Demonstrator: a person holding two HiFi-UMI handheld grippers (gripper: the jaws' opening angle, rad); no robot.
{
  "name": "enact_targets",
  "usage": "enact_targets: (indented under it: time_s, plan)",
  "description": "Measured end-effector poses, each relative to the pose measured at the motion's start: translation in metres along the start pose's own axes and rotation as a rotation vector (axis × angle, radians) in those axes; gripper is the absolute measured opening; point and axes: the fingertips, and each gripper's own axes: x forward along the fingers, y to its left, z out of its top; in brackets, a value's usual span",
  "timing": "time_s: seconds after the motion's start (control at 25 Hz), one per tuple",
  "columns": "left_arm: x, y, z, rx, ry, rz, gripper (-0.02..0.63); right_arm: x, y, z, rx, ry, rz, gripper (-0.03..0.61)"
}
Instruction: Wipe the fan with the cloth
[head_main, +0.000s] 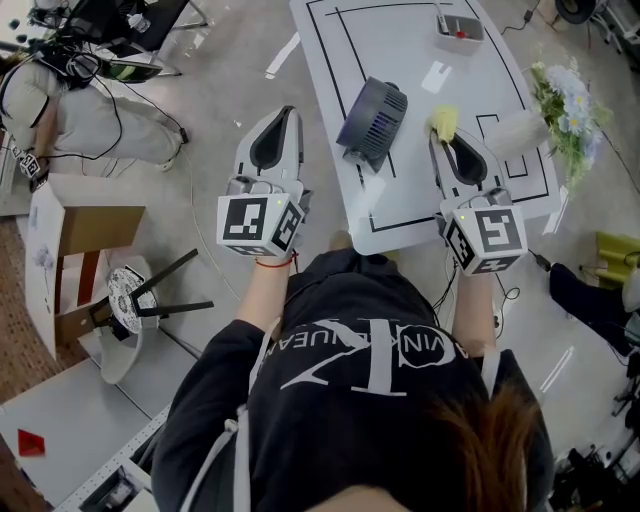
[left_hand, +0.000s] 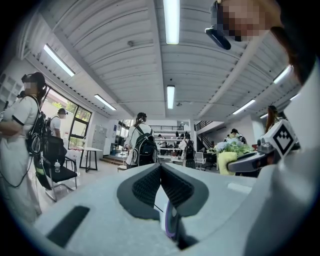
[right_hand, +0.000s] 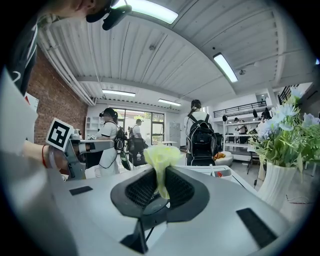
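A small dark grey fan (head_main: 373, 121) lies tilted on the white table (head_main: 400, 215) in the head view. My right gripper (head_main: 444, 128) is shut on a yellow cloth (head_main: 444, 122), which bunches out between its pads (right_hand: 160, 159); it hovers just right of the fan, apart from it. My left gripper (head_main: 291, 112) is shut with nothing in it, held off the table's left edge, left of the fan. In the left gripper view its pads (left_hand: 161, 184) meet, and the right gripper with the cloth (left_hand: 226, 162) shows at the right.
A white vase of flowers (head_main: 560, 110) stands at the table's right side (right_hand: 280, 165). A small grey box with a red button (head_main: 459, 27) sits at the far end. A cardboard box (head_main: 80, 250) and a stool (head_main: 140, 300) are on the floor at the left. People stand in the room beyond.
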Motion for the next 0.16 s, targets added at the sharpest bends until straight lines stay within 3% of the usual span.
enact_targets:
  time_s: [0.16]
  plan:
    - [0.0009, 0.0016, 0.0023, 0.0, 0.0, -0.002, 0.011, 0.0006, 0.0005, 0.0015, 0.001, 0.001, 0.0, 0.054]
